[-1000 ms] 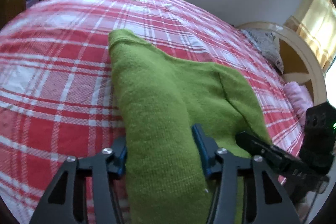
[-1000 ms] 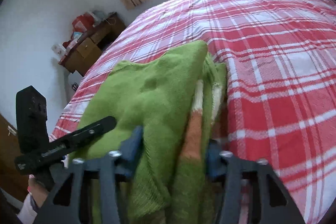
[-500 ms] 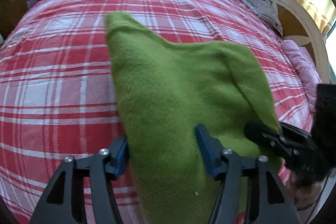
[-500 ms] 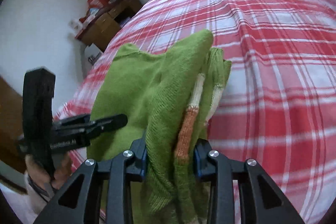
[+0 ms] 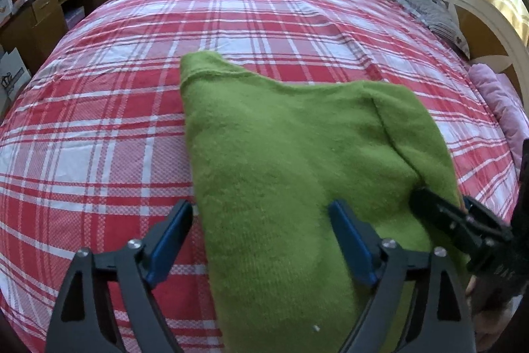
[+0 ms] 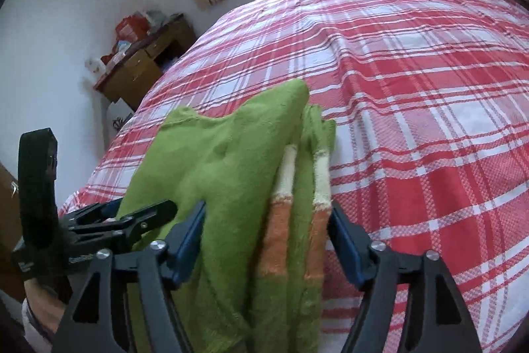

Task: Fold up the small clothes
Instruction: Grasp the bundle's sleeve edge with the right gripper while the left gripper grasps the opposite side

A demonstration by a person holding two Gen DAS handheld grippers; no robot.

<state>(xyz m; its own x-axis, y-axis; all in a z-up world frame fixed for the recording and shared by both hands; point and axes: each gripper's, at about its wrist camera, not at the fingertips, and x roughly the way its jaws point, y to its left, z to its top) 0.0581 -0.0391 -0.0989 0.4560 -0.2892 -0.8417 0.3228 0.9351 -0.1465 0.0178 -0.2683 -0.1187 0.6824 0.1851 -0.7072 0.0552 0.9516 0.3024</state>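
The red plaid bedspread [image 5: 139,134] spreads out ahead of and beneath both my grippers. On it, running forward from between my fingers, lies the folded green sweater [image 5: 281,161], its orange and cream bands [image 6: 287,220] showing in the right-hand stack. My left gripper [image 5: 261,240] stands spread wide, the sweater's edge lying loosely between its blue pads. My right gripper [image 6: 267,237] is also parted, straddling the folded layers, just beside my left.
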